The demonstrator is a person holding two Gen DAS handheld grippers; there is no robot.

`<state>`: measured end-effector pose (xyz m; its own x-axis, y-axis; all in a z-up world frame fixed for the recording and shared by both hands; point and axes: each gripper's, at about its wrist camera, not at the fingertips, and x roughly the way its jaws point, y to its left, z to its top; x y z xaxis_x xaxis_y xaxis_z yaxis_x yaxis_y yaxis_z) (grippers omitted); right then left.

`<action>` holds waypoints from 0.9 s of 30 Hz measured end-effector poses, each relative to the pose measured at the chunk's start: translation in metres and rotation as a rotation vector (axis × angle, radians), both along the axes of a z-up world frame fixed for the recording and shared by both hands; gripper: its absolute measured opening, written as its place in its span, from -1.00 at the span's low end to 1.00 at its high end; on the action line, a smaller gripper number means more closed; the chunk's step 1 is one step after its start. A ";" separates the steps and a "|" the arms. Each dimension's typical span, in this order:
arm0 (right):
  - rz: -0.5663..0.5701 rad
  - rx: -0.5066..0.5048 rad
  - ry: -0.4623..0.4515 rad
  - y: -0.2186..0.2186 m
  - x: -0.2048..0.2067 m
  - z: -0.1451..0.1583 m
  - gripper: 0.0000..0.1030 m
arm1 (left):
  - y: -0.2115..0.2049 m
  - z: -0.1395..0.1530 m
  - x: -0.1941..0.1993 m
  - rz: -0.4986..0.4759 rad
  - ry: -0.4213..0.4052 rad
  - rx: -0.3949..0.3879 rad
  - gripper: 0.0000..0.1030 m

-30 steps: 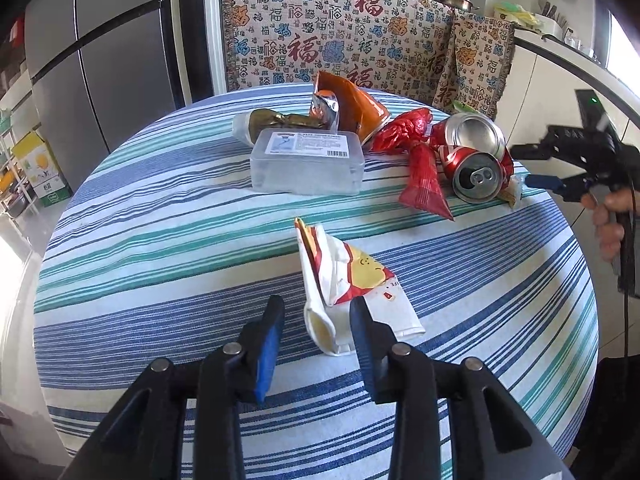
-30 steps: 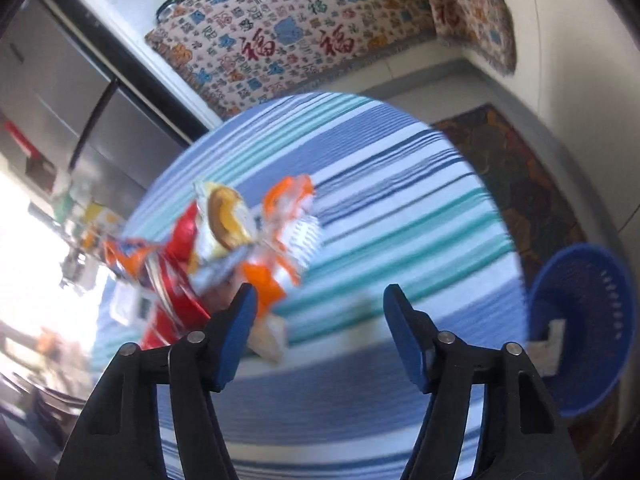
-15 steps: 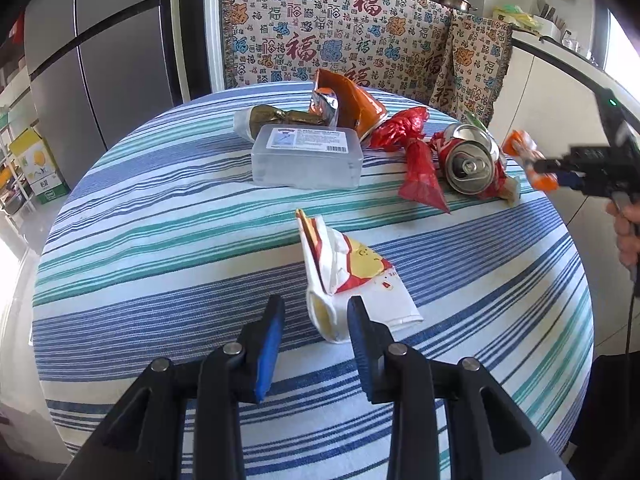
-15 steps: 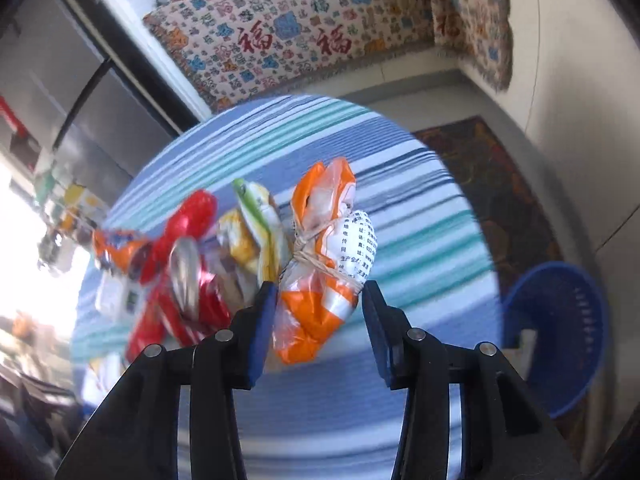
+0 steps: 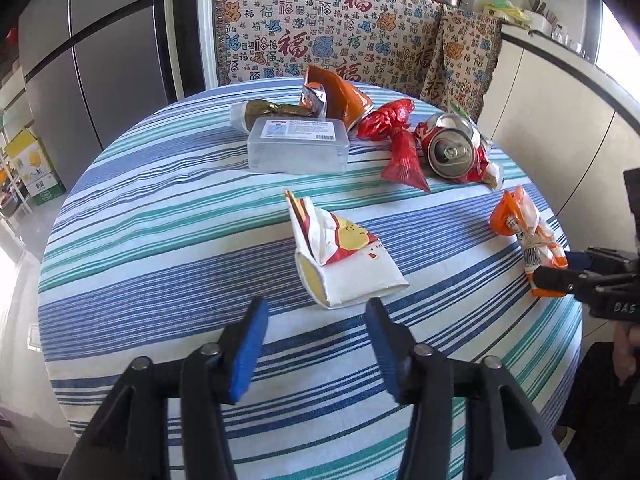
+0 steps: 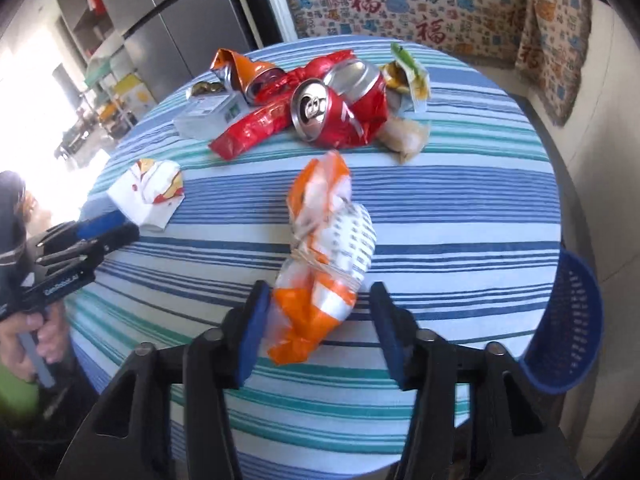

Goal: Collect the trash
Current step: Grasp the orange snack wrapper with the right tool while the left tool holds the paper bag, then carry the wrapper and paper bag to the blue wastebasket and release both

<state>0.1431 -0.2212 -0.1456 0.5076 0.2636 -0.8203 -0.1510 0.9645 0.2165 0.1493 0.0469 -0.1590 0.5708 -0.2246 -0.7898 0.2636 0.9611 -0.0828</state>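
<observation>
A crumpled white paper wrapper (image 5: 344, 268) with red and yellow print lies mid-table, just beyond the tips of my left gripper (image 5: 316, 340). Its jaws are opening and nothing is between them. An orange-and-white packet (image 6: 324, 264) tied with a rubber band lies between the jaws of my right gripper (image 6: 320, 320), which are opening; a gap shows beside the right pad. The same packet (image 5: 524, 236) sits near the table's right edge in the left wrist view. Crushed red cans (image 6: 340, 108) and a red wrapper (image 6: 256, 124) lie further back.
A clear plastic box (image 5: 298, 146), an orange chip bag (image 5: 336, 96) and a brown wrapper (image 5: 268, 110) lie at the far side of the striped round table (image 5: 160, 240). A blue mesh basket (image 6: 568, 320) stands on the floor to the right. A patterned sofa cover sits behind.
My right gripper brought the orange packet from beside the cans to the near table edge and its jaws widened around it. The left jaws spread apart off the white wrapper.
</observation>
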 end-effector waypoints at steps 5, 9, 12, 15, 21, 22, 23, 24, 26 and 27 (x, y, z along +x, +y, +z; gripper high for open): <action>-0.008 -0.014 -0.009 -0.005 -0.003 0.006 0.35 | 0.007 0.003 0.005 0.004 0.018 -0.069 0.10; -0.023 0.013 -0.014 -0.006 0.001 0.014 0.42 | 0.002 0.004 0.013 0.004 0.025 -0.089 0.10; -0.055 0.031 0.007 -0.012 0.009 0.013 0.42 | 0.000 0.002 0.021 0.013 0.033 -0.086 0.09; -0.084 0.052 0.057 -0.022 0.020 0.008 0.43 | -0.002 -0.001 0.028 0.011 0.046 -0.079 -0.24; -0.069 0.110 0.111 -0.026 0.029 0.001 -0.05 | -0.005 -0.002 0.028 -0.005 0.062 -0.091 -0.86; -0.068 0.101 0.101 -0.024 0.027 0.003 -0.06 | -0.004 -0.001 0.027 -0.006 0.061 -0.099 -0.88; -0.062 0.091 0.089 -0.022 0.024 0.006 -0.06 | -0.004 0.001 0.025 -0.006 0.057 -0.103 -0.88; -0.059 0.084 0.074 -0.020 0.021 0.010 -0.06 | -0.005 0.004 0.024 -0.009 0.051 -0.104 -0.89; -0.056 0.083 0.050 -0.017 0.015 0.017 -0.06 | -0.009 0.009 0.021 -0.016 0.042 -0.106 -0.89; -0.056 0.082 0.041 -0.017 0.012 0.020 -0.06 | -0.012 0.012 0.019 -0.023 0.036 -0.105 -0.89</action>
